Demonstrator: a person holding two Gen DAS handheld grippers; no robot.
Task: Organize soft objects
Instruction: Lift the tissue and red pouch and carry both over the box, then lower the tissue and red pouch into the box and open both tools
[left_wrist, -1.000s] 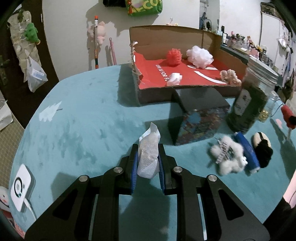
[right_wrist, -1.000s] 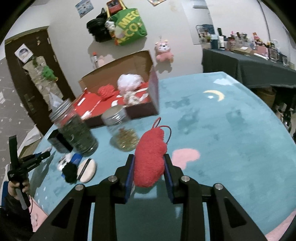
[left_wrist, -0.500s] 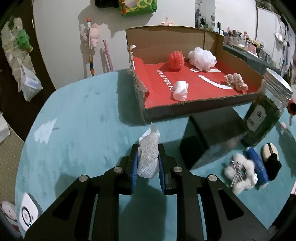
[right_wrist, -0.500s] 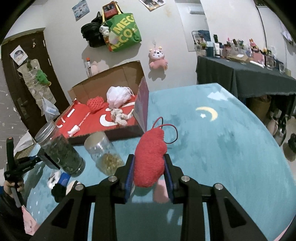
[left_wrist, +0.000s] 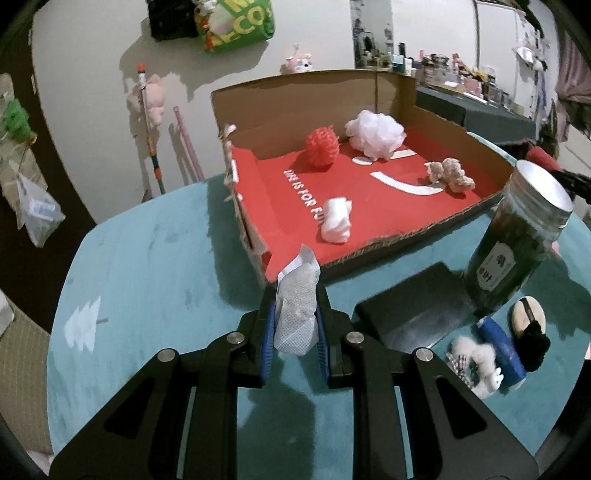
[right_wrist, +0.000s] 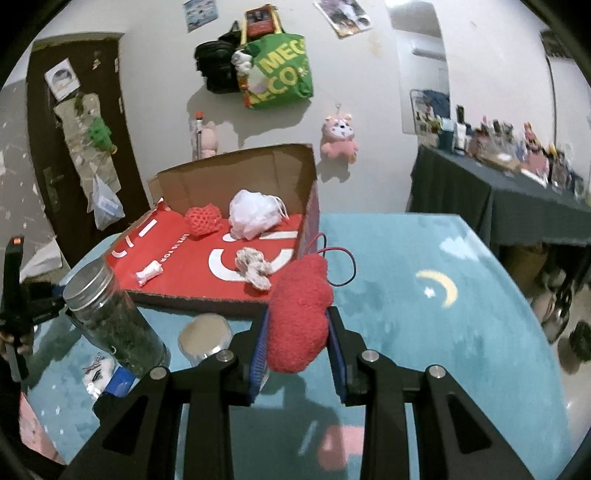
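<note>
My left gripper (left_wrist: 294, 314) is shut on a white mesh cloth (left_wrist: 297, 314), held above the teal table just in front of the near left corner of the open cardboard box (left_wrist: 369, 254). My right gripper (right_wrist: 297, 325) is shut on a red fuzzy pouch (right_wrist: 299, 314) with a thin loop cord, near the box's right front corner (right_wrist: 312, 206). Inside the red-lined box lie a red puff (left_wrist: 322, 147), a white mesh pouf (left_wrist: 375, 133), a beige scrunchy piece (left_wrist: 448, 173) and a small white wad (left_wrist: 335, 220).
A tall dark jar with a metal lid (left_wrist: 517, 236), a black box (left_wrist: 413, 306), a white fluffy toy (left_wrist: 474, 362), a blue item (left_wrist: 502, 354) and a black-and-cream item (left_wrist: 530, 325) stand right of the left gripper. A small lidded jar (right_wrist: 205, 336) sits by the right gripper.
Both grippers have moved closer to the box with their objects still held. The left gripper has risen and now looks down into the box.
</note>
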